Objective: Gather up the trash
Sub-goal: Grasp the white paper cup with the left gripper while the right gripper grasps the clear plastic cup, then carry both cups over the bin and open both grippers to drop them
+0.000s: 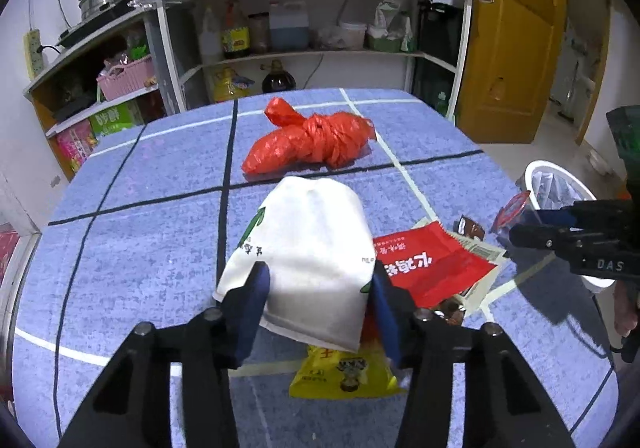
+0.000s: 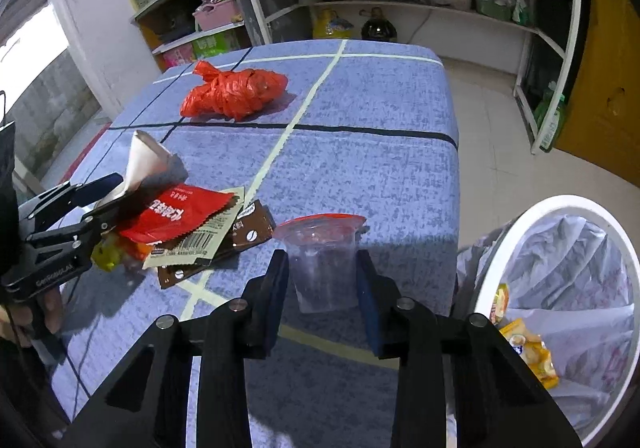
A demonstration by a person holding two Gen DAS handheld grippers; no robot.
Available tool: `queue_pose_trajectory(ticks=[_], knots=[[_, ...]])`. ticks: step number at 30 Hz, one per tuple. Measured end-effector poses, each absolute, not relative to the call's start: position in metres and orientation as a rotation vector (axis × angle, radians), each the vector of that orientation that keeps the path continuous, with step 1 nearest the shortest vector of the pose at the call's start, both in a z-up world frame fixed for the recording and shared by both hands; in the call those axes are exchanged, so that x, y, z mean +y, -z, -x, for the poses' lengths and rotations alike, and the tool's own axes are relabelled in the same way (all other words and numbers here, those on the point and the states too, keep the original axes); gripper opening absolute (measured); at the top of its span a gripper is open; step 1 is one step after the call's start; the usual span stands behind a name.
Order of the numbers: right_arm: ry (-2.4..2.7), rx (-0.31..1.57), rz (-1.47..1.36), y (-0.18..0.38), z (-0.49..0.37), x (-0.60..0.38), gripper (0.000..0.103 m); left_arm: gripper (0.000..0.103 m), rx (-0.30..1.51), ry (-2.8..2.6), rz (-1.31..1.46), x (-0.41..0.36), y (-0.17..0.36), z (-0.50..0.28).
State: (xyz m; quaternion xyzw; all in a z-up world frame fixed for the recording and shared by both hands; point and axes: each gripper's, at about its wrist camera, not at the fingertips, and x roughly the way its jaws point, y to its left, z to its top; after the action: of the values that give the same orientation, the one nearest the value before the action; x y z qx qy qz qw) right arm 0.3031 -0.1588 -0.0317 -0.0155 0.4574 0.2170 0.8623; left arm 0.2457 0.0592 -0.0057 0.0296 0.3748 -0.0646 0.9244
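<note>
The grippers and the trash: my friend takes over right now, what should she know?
Left gripper: shut on the white bag, above the wrapper pile.
Right gripper: around the clear cup near the table edge; grip looks closed, not certain.
On the table: tied red bag, red wrapper, brown wrapper, yellow wrapper.
Done: a few yellow packets lie in the bin.
Left: drop the white bag and cup in the bin, then the rest.

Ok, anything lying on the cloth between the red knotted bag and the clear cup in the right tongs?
No, that stretch is bare blue tablecloth. The right wrist view shows only its printed lines between the red bag and the cup.
</note>
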Motion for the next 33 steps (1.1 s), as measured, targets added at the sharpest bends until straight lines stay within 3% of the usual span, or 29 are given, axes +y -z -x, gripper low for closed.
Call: queue_pose_trajectory(ticks=[1,3,8,17,33], knots=[[-0.458,0.956,0.034,0.031,-0.302,-0.158,0.034,0.047,0.758,0.128,-0.056,0.060,0.003,-0.244],[-0.464,0.946,0.041,0.028,-0.297,-0.156,0.034,0.029,0.742,0.136,-0.035,0.064,-0.003,-0.240],[-0.485,0.925,0.043,0.021,-0.288,-0.156,0.034,0.019,0.692,0.131,-0.017,0.068,-0.020,-0.229],[-0.482,0.902,0.025,0.014,-0.283,-0.163,0.034,0.012,0.655,0.097,0.032,0.084,-0.033,-0.222],[-0.447,0.843,-0.012,-0.005,-0.268,-0.192,0.034,0.011,0.562,0.225,0.091,0.052,-0.071,-0.210]])
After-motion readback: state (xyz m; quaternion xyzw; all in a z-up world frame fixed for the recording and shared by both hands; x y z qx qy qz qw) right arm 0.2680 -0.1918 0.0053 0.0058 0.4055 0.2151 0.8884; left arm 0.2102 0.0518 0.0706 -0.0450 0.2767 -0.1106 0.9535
